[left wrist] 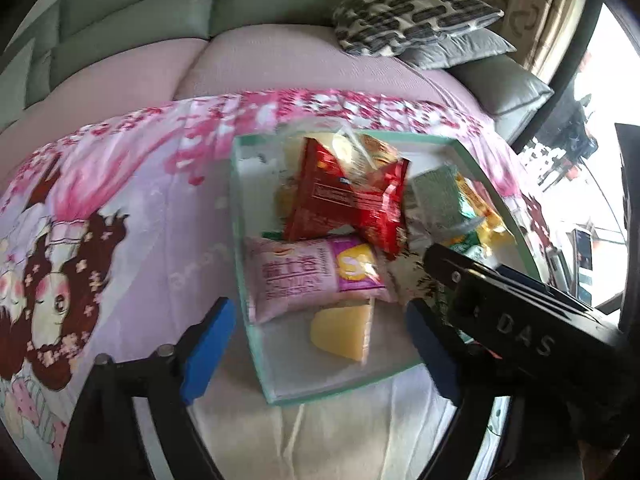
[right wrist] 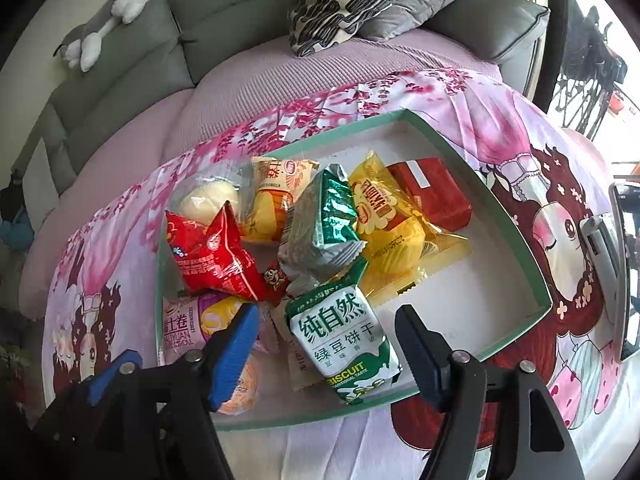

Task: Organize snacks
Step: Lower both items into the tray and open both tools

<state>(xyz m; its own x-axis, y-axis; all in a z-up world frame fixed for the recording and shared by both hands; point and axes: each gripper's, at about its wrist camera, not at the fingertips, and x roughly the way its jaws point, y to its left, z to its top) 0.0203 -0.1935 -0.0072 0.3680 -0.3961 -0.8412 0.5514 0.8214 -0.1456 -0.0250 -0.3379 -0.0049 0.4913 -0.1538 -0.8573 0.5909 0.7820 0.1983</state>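
Note:
A shallow green-rimmed white box [left wrist: 240, 240] [right wrist: 516, 236] sits on the pink cartoon blanket and holds several snack packs. In the right wrist view these include a green-and-white biscuit pack [right wrist: 344, 344], a silver-green pack [right wrist: 320, 228], a red pack [right wrist: 216, 256], yellow packs [right wrist: 384, 220] and a pink roll pack [right wrist: 188, 328]. My right gripper [right wrist: 328, 352] is open, its fingers either side of the biscuit pack. My left gripper [left wrist: 320, 344] is open over the box's near edge, above a yellow cake [left wrist: 344, 332] and the pink pack [left wrist: 304, 276]. The right gripper's black body [left wrist: 520, 300] shows in the left wrist view.
The blanket [left wrist: 140, 208] lies over a pink bed or sofa cushion. A grey-green sofa back [right wrist: 180, 48] runs behind, with patterned and grey pillows [right wrist: 352, 0] and a plush toy [right wrist: 104, 20]. A window side is at the right [left wrist: 600, 160].

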